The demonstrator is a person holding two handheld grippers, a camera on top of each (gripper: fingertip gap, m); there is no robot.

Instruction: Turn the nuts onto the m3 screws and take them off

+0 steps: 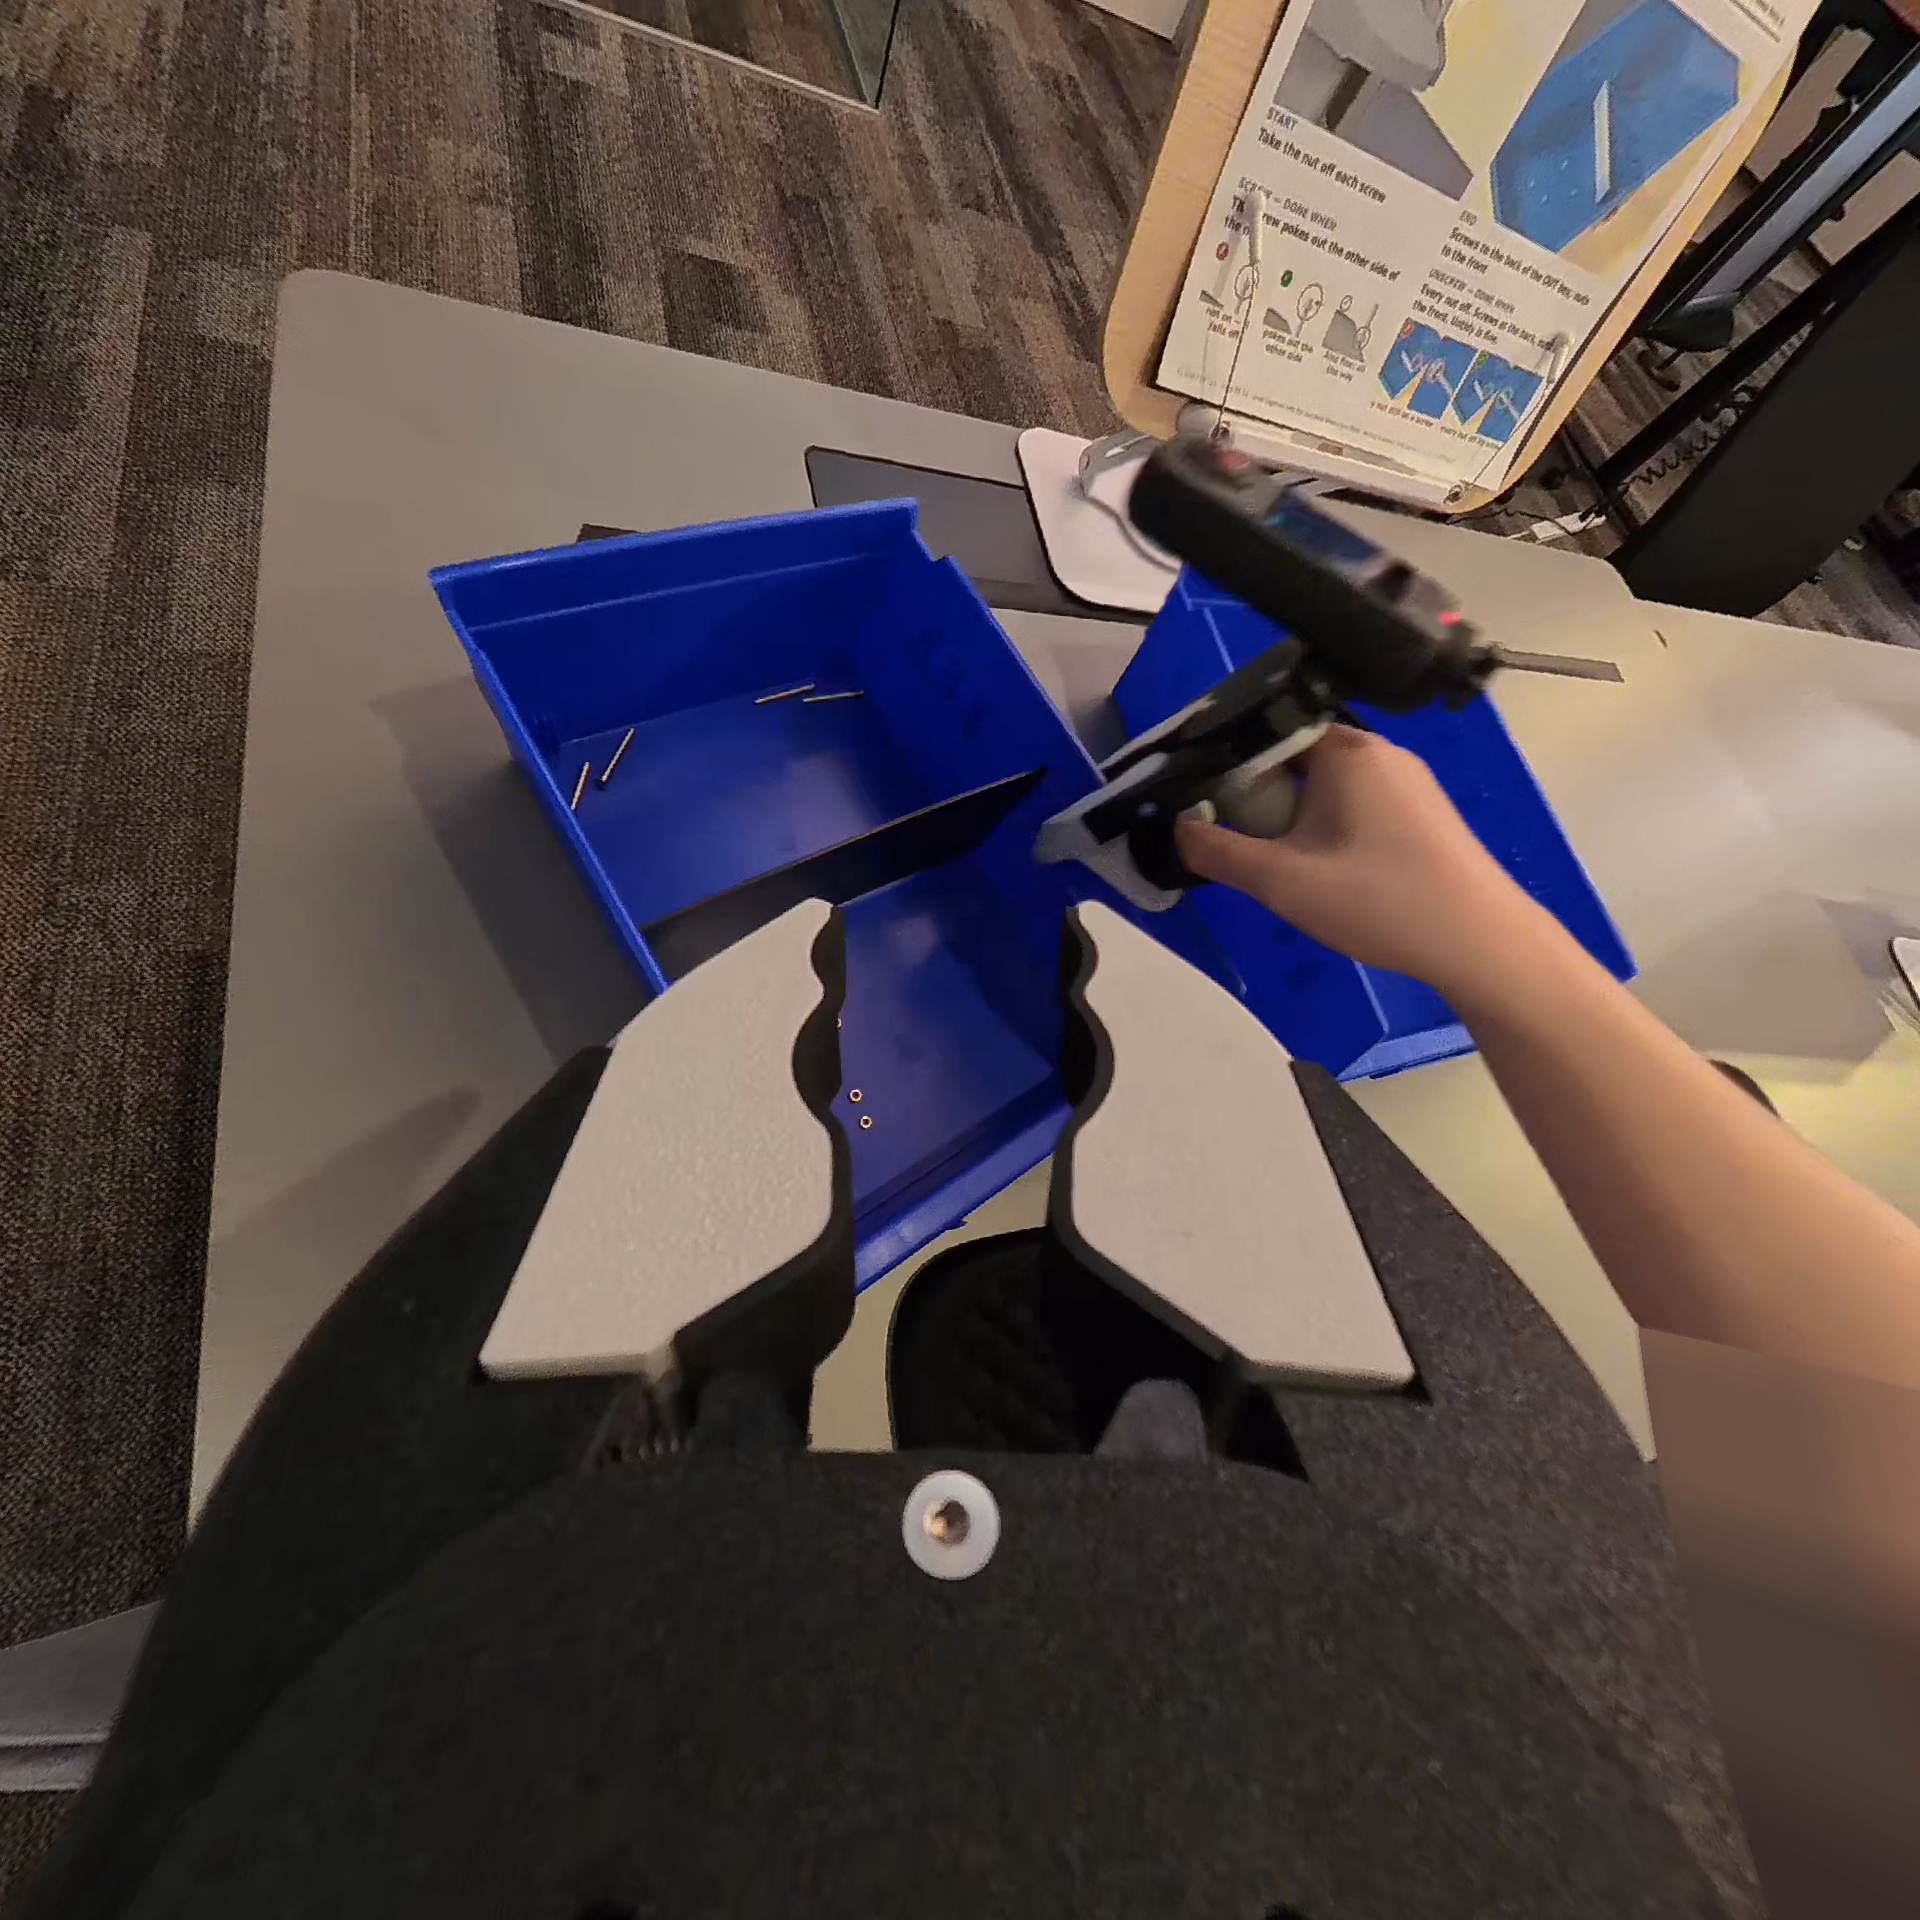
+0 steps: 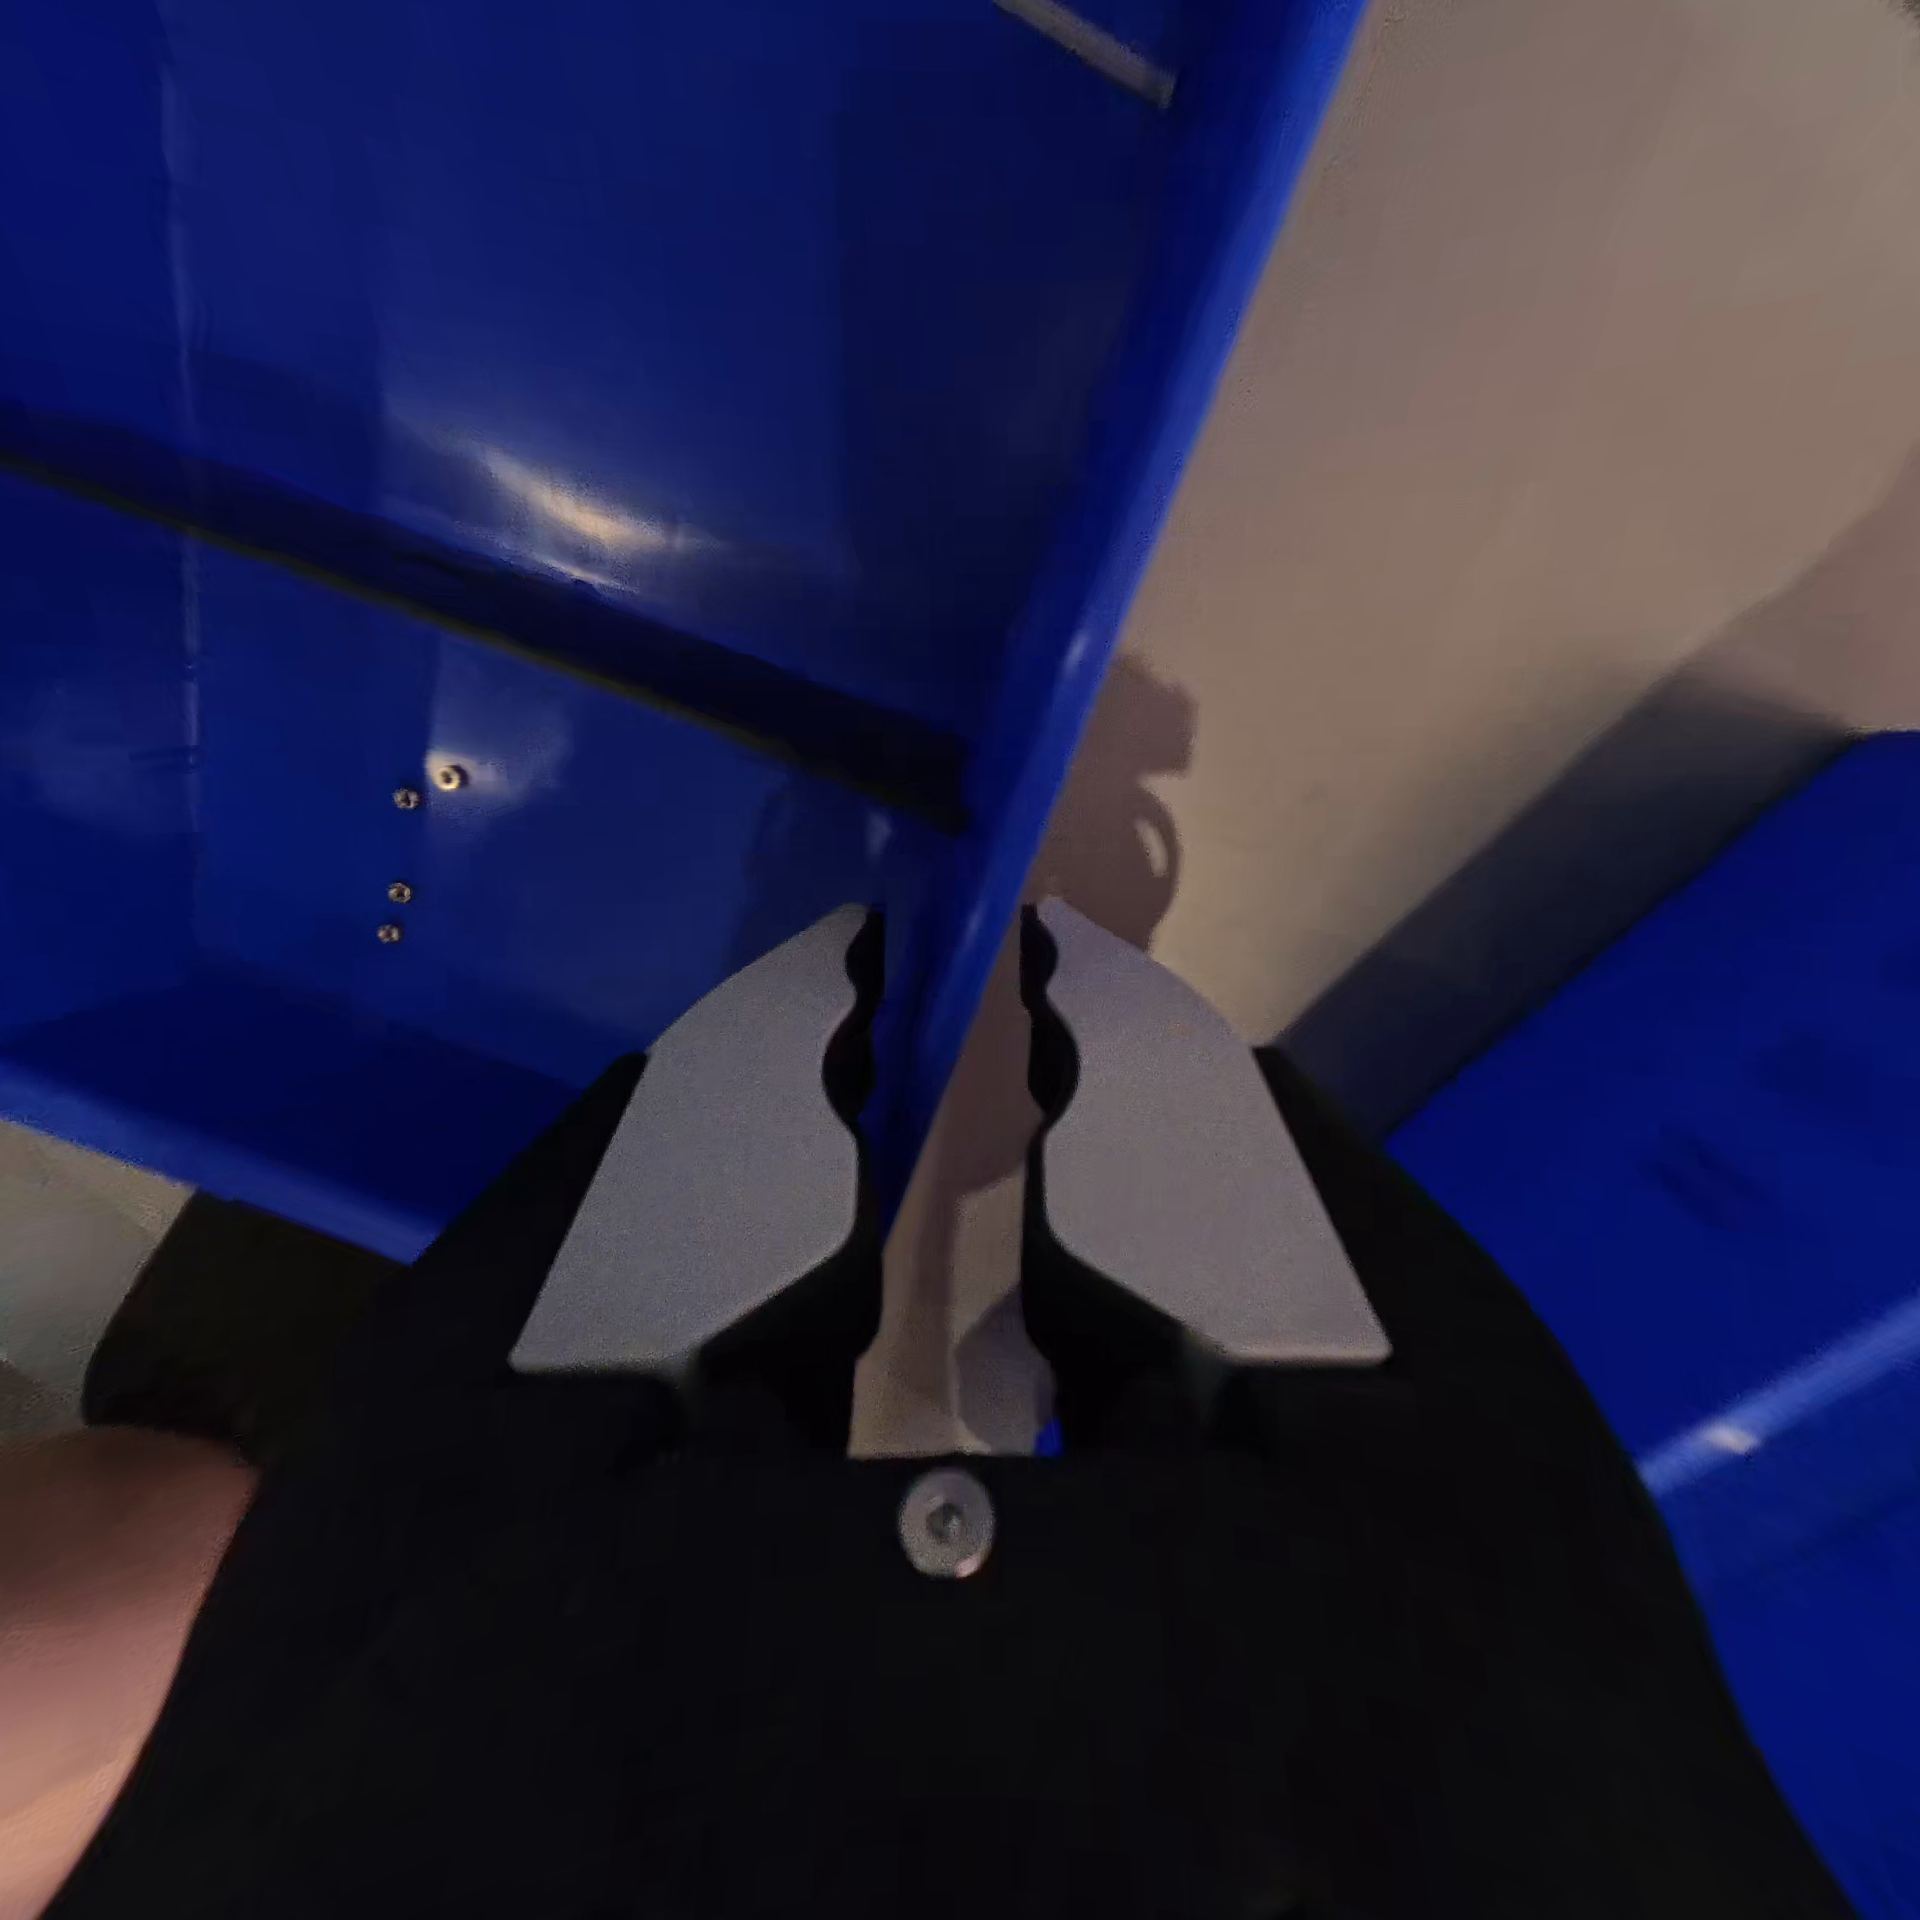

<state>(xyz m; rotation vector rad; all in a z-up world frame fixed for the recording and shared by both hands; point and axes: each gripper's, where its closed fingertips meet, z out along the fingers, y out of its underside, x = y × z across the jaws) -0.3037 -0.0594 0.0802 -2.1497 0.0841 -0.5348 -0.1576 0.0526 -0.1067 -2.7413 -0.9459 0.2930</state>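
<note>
Both tongs, left and right, agape, empty; between cycles over bin; next: pinch nut, fetch screw.

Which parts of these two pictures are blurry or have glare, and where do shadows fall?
Left wrist view: the right gripper and the hand holding it are motion-blurred; the left bin and screws are sharp; edges bend from the wide lens. Right wrist view: soft all over, glare streak on the bin floor, gripper shadow on the table.
</note>
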